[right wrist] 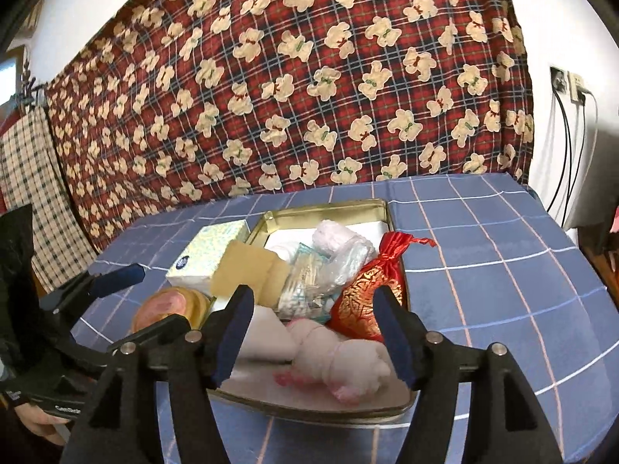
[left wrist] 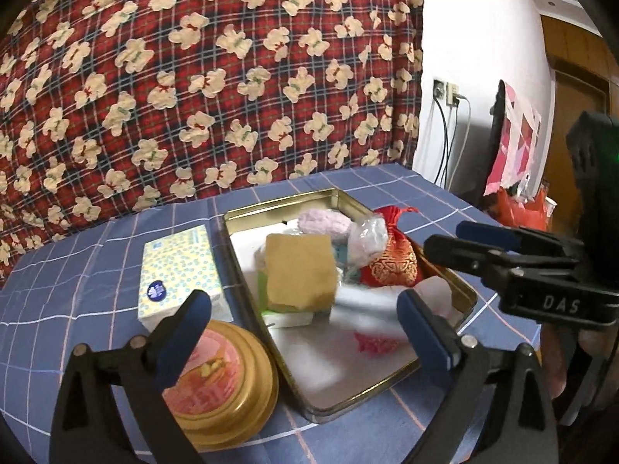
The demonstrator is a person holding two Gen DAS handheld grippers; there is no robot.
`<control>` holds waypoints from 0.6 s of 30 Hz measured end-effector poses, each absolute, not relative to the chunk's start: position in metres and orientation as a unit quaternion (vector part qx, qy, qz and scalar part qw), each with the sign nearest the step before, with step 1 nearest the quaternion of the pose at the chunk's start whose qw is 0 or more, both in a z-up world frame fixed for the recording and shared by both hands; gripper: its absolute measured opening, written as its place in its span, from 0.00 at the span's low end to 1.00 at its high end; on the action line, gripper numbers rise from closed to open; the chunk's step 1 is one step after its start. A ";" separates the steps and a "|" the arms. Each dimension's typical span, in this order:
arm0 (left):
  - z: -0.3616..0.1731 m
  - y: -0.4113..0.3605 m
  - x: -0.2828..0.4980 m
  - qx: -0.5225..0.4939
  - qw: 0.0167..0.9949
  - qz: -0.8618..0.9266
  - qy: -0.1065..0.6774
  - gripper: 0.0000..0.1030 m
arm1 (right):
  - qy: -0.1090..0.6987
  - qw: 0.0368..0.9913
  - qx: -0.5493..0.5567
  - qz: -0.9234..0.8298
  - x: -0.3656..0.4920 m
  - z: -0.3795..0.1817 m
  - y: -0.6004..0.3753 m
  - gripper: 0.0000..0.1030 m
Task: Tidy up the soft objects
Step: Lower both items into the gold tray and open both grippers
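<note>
A rectangular metal tin point(left wrist: 460, 286) point(right wrist: 267, 220) on the blue checked table holds soft things: a yellow sponge point(left wrist: 300, 272) point(right wrist: 251, 266), a red and gold pouch point(left wrist: 390, 259) point(right wrist: 367, 297), a lilac knitted piece point(left wrist: 325, 222), clear plastic bags point(left wrist: 367, 239) point(right wrist: 340, 255) and a pale pink plush point(right wrist: 344, 363) at the near end. My left gripper point(left wrist: 305, 321) is open and empty just above the tin's near half. My right gripper point(right wrist: 313, 332) is open and empty over the plush; it also shows in the left wrist view point(left wrist: 448, 237), beside the pouch.
A tissue box point(left wrist: 182, 270) point(right wrist: 209, 251) and a round gold tin with a pink lid point(left wrist: 220, 382) point(right wrist: 170, 305) stand left of the tin. A red bear-print cloth point(left wrist: 193, 77) hangs behind the table. Cables and sockets point(left wrist: 448, 92) are at the right wall.
</note>
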State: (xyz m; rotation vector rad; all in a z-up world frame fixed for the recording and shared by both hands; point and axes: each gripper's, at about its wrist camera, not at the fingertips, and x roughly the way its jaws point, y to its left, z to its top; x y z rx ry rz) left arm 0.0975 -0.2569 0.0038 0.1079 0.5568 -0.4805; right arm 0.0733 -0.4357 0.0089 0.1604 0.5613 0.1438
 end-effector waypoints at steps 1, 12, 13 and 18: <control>0.003 -0.256 0.097 0.051 0.932 -0.235 0.272 0.96 | 0.274 0.956 0.080 0.068 0.072 0.009 -0.434 0.65; 0.001 -0.242 0.091 0.034 0.938 -0.222 0.266 0.96 | 0.258 0.961 0.079 0.065 0.060 0.011 -0.425 0.66; 0.001 -0.242 0.090 0.033 0.938 -0.221 0.265 0.96 | 0.258 0.961 0.081 0.064 0.060 0.010 -0.426 0.66; 0.001 -0.240 0.090 0.030 0.939 -0.220 0.264 0.97 | 0.255 0.961 0.087 0.059 0.059 0.010 -0.429 0.67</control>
